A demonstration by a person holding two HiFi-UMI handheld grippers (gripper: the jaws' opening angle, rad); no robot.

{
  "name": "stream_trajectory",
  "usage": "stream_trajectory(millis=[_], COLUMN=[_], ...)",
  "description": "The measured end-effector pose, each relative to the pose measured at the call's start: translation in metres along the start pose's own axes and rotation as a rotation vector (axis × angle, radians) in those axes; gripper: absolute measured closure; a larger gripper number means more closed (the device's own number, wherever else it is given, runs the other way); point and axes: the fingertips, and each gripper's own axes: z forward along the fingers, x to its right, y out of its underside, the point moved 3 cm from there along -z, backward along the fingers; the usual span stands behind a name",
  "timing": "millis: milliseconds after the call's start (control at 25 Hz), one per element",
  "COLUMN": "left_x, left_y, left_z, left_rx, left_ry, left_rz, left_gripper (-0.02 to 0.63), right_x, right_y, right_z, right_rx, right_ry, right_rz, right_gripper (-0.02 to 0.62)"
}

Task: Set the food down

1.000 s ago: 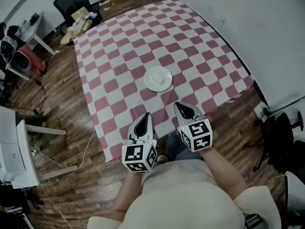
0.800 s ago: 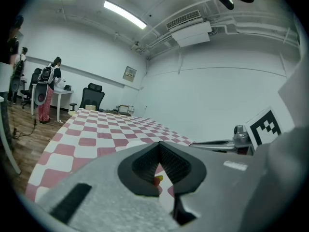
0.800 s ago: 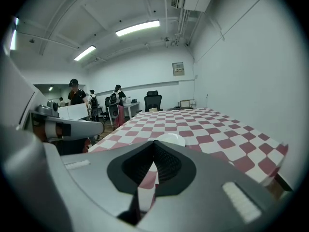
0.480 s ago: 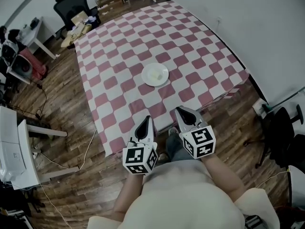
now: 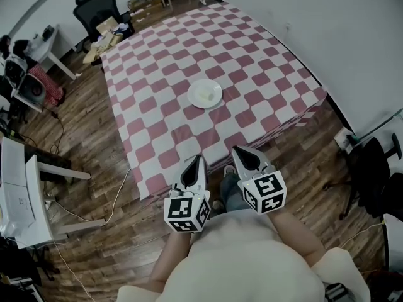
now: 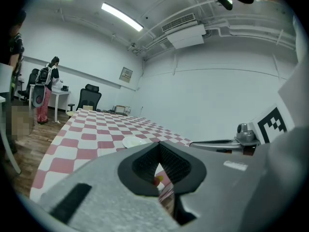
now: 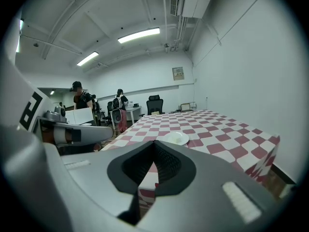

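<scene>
Your left gripper (image 5: pixel 198 160) and right gripper (image 5: pixel 240 154) hang close to your body, jaws pressed together on nothing, just off the near edge of the red-and-white checked tablecloth (image 5: pixel 157 143). A careless forward swing could, I judge, snag that hanging cloth and drag the round white plate (image 5: pixel 216 88). Farther out, the pale, flat piece of food (image 5: pixel 202 95) lies on that plate, mid-table

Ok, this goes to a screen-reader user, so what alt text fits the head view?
A white plate of pale food sits mid-table on a red-and-white checked tablecloth. The person stands on the wooden floor at its near edge, holding the left gripper and right gripper shut and empty.
</scene>
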Motion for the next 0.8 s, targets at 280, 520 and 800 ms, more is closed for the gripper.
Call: stream_trajectory(millis=[280, 520, 800], left_x=[0.0006, -0.0021, -0.0056], left_y=[0.0031, 0.0031, -0.0003], left_z=[-0.0061, -0.0038, -0.0013], left_rx=[0.004, 0.003, 0.003], left_ry=[0.002, 0.001, 0.0], left_rz=[0.004, 0.002, 0.003], left_gripper=[0.6, 0.6, 0.598], right_x=[-0.0074, -0.0073, -0.0085], right_y=[0.0024, 0.0018, -0.0024], right_z=[-0.007, -0.0072, -0.0029], right_rx=[0.006, 0.006, 0.018], right_ry=[-0.001, -0.005, -0.011], right_rz=[-0.009, -0.012, -0.012], right_gripper=[0.591, 0.591, 0.591])
